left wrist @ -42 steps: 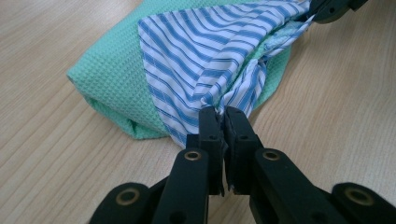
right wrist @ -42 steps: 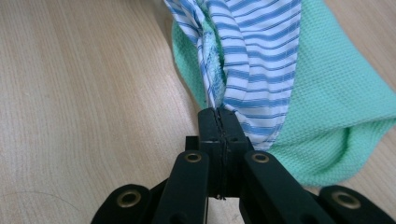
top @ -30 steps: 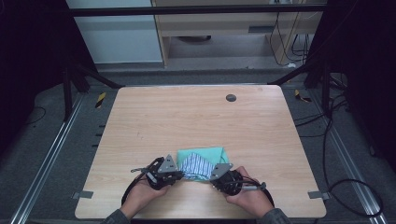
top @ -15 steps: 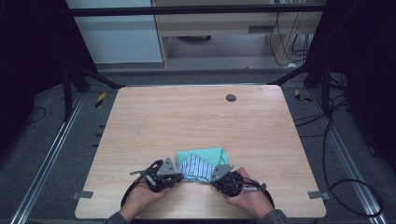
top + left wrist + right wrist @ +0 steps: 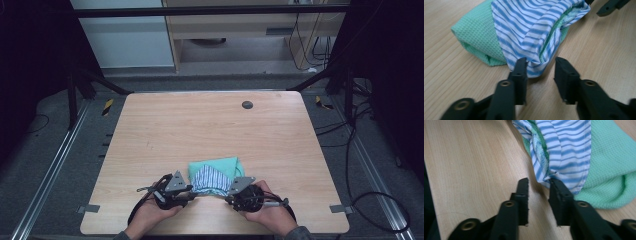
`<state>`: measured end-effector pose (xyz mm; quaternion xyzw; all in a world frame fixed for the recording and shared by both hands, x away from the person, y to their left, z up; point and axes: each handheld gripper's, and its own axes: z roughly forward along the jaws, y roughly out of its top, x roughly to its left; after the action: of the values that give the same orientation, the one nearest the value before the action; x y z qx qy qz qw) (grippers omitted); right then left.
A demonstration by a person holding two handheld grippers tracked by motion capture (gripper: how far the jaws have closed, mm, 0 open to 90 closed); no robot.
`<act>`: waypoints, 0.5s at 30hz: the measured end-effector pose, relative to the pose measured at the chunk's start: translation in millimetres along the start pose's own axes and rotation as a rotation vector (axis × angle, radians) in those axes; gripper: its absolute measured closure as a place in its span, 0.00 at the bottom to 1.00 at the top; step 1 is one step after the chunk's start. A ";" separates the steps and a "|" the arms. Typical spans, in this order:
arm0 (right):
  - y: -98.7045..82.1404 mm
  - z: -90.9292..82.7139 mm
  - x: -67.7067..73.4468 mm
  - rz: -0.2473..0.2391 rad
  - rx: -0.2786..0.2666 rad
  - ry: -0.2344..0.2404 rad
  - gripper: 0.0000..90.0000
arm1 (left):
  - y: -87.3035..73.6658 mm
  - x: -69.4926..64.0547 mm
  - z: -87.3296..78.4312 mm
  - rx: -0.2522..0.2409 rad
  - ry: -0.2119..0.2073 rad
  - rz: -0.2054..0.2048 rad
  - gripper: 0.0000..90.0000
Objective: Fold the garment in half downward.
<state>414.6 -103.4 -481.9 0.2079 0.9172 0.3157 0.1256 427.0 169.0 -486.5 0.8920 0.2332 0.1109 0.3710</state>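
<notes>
Two cloths lie stacked near the front edge of the worktop: a blue-and-white striped cloth folded over a green waffle-weave cloth, between the person's two hands.

At the left, the left gripper has just been opening its jaws, which were shut a second ago. In the left gripper view they stand a modest way apart, the near corner of the striped cloth reaching into the gap with no pad pressing on it, though one jaw tip sits right against the hem. The right gripper has likewise just been opening; its jaws stand narrowly parted at the other near corner of the striped cloth, one tip touching the edge, nothing clamped.

I judge this a release: both corners let go at once, the fold set down on the green cloth, and that step finished.

No brand, label or writing can be read on the cloths, the grippers or the worktop.
</notes>
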 end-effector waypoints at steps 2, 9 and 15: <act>-3.0 -4.2 -0.4 0.019 -0.006 -0.008 0.61 | -0.6 -1.6 -4.1 -0.007 0.001 -0.016 0.56; -17.1 -23.0 -13.5 0.099 -0.055 -0.092 0.34 | 1.8 9.4 -21.9 -0.034 0.054 -0.056 0.28; -32.8 -28.7 -44.3 0.245 -0.070 -0.223 0.19 | 2.6 41.2 -21.8 -0.003 0.117 -0.140 0.12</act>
<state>433.3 -162.4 -476.2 0.3475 0.8539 0.3353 0.1942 455.6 201.2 -468.4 0.8649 0.3162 0.1369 0.3651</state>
